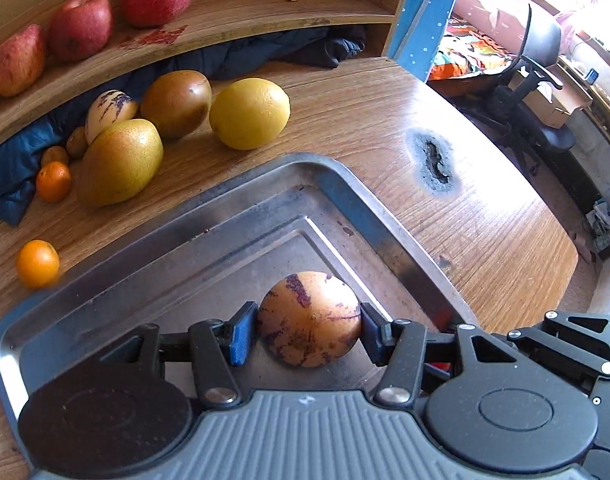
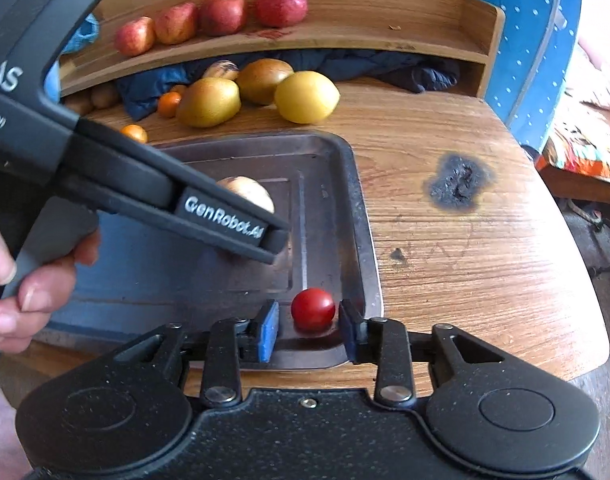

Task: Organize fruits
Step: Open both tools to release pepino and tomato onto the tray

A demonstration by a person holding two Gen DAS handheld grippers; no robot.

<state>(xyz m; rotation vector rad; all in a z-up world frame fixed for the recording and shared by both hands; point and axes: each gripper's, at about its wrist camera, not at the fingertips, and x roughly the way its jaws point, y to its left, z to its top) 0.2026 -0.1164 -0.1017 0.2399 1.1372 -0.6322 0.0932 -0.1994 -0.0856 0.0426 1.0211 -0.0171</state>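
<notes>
left gripper (image 1: pixel 309 330) fingers clamped on a purple-streaked melon (image 1: pixel 309 318) over the metal tray (image 1: pixel 209 200), melon's narrower end aimed toward the tray's far corner, right gripper (image 2: pixel 308 326) fingers apart around a round cherry tomato (image 2: pixel 313 309) resting by the tray's right rim

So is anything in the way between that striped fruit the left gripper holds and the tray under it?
Nothing visible. The left gripper holds the striped fruit right over bare tray; the small red fruit sits apart, near the tray's corner.
</notes>
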